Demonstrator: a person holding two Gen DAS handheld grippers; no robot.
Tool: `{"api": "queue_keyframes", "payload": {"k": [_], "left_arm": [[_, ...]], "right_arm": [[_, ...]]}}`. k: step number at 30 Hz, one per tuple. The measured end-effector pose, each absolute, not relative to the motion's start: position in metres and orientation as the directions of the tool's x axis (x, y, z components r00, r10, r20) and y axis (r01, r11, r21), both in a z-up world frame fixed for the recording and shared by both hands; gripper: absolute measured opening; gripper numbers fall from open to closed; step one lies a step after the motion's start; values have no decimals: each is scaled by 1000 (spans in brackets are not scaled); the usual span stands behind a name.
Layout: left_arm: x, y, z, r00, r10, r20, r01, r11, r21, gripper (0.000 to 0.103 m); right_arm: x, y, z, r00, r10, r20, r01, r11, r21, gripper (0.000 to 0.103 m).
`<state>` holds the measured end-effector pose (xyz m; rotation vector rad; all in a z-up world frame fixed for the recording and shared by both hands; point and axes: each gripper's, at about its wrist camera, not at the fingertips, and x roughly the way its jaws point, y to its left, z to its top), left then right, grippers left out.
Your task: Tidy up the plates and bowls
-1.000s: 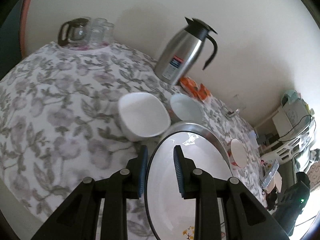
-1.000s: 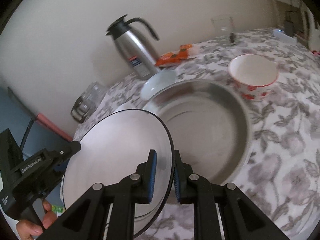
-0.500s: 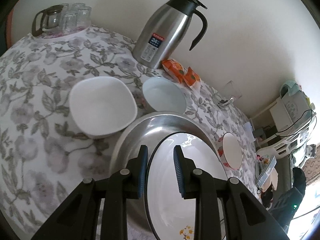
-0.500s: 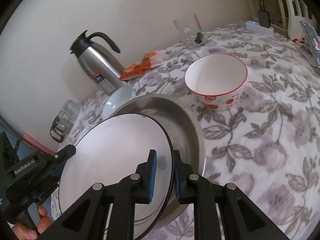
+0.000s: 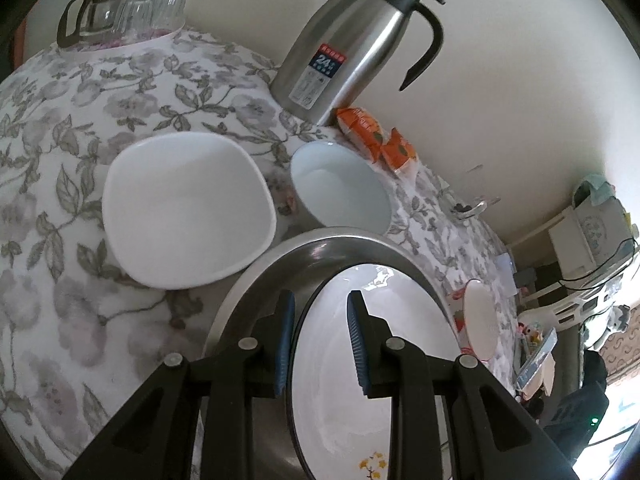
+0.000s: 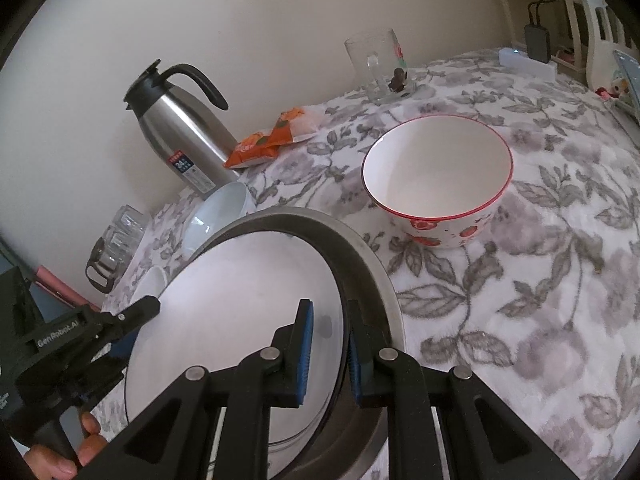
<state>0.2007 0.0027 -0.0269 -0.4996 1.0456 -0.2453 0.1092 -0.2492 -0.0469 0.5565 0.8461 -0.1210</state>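
I have the black-rimmed plate (image 6: 240,320) pinched by its edge from both sides: the right hand-held gripper (image 6: 326,354) is clamped narrow on the rim nearest it, and the left hand-held gripper (image 5: 320,344) straddles the opposite rim, its blue pads either side of the edge. Sharing the load this way keeps the plate steady, I judge, while it sits low over the steel basin (image 5: 256,280) directly beneath both tools. Just beyond the left tool stand a white squarish bowl (image 5: 188,208) and a pale blue bowl (image 5: 340,188); ahead and to the right of the right tool stands the red-rimmed bowl (image 6: 438,182). The thermos (image 5: 340,48) label reads "24"; the left tool's body shows "GenRobot.AI".
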Motion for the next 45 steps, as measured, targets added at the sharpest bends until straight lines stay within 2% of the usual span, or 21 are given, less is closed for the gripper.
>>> {"api": "queue_keyframes", "payload": {"k": [20,31,45], "left_arm": [[202,3,-50,453,-399,-797,-75,874,-480,27],[202,-4,-50,431,-351,-831,-63,907,-416,27],[205,-3,-50,400,-352,-846,-79,907,-414,27]], "right_arm": [[123,-241,-57,650,83,-756,288,893,346,17],[124,-239,-56,626,60,-777,288,909,302,17],[126,-236,-55,597,50,-800,285,920,270,19]]}}
